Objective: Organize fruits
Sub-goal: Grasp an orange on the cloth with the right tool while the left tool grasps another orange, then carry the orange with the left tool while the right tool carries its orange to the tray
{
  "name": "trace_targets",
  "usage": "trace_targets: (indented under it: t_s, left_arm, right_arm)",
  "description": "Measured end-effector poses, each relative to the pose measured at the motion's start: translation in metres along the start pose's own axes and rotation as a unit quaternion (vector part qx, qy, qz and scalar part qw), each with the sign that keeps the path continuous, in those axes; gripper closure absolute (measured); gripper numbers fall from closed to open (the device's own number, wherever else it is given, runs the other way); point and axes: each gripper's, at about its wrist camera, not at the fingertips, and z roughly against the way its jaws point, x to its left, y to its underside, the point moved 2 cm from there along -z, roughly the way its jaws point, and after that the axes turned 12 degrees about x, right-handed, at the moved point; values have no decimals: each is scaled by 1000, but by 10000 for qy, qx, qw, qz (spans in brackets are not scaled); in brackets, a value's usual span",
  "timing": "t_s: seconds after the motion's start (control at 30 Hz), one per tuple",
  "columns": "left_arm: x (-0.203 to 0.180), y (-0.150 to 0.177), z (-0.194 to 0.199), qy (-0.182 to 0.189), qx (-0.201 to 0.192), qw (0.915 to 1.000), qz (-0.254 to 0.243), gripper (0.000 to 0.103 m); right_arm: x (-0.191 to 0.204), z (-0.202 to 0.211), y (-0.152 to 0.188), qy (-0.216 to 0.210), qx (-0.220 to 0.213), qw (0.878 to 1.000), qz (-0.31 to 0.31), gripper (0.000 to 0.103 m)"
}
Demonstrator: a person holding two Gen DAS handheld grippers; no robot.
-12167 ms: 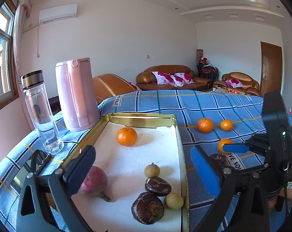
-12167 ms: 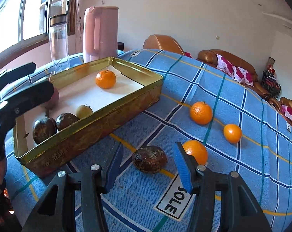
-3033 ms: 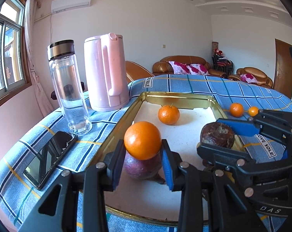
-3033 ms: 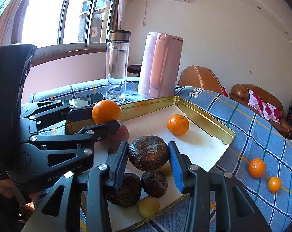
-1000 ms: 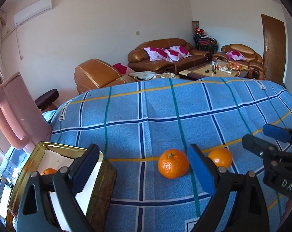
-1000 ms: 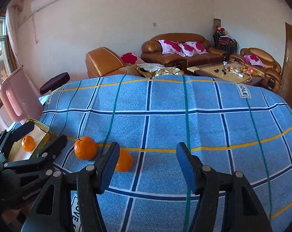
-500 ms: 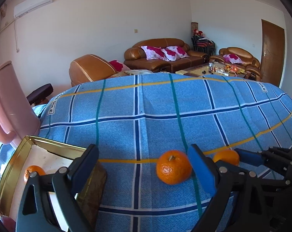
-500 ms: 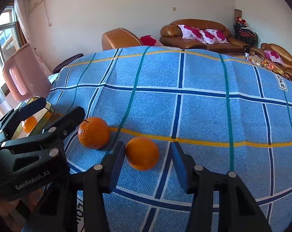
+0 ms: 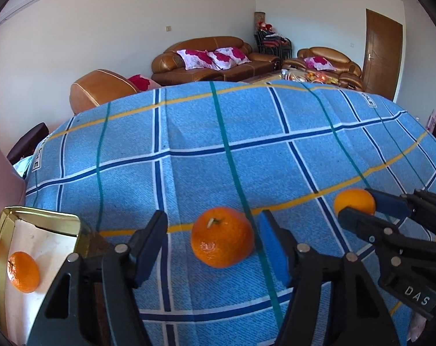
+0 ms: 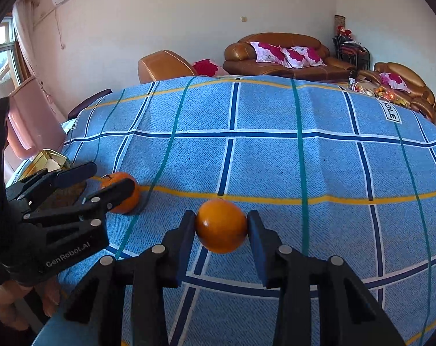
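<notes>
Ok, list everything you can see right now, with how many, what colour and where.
oranges: three, orange; one on the cloth between the left jaws, one in the right jaws, one in the tin
tin: one, gold, left edge
tablecloth: one, blue check, over the table
kettle: one, pink, far left
sofas: brown, back wall
left gripper: black, jaws just closing, a gap on one side of the orange
right gripper: black, clamped on an orange
</notes>
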Motion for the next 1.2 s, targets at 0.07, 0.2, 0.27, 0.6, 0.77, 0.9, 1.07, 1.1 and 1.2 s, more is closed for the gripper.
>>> trace_targets:
  t_s: [0.07, 0.2, 0.27, 0.6, 0.77, 0.9, 1.07, 1.1, 1.2]
  left_arm:
    - [1, -1, -5, 30, 129, 9999, 24, 36]
    - [8, -2, -14, 175, 361, 9990, 192, 36]
    - [8, -3, -18, 258, 466, 9984, 199, 43]
    - [0, 0, -7, 392, 288, 9988, 45, 55]
    - [-4, 1, 1, 403, 125, 9991, -106, 55]
    - [-4, 4, 10, 427, -68, 9990, -147, 55]
    - [-2, 9, 20, 457, -241, 9985, -163, 55]
    - [-3, 11, 22, 439, -269, 9985, -158, 55]
    - [-1, 14, 26, 419, -359, 9984, -136, 55]
  right_arm:
    - [7, 0, -1, 129, -31, 9998, 137, 64]
    - [12, 4, 1, 293, -110, 9991, 286, 64]
    - [10, 5, 1, 294, -125, 9991, 264, 64]
    - [11, 15, 5, 210, -373, 9986, 304, 64]
    - [14, 20, 7, 208, -475, 9981, 335, 64]
    - [15, 25, 9, 212, -608, 9973, 353, 64]
    - [18, 33, 14, 260, -779, 9956, 454, 64]
    - [18, 34, 15, 273, -809, 9952, 478, 64]
    - [20, 38, 16, 325, -911, 9938, 542, 64]
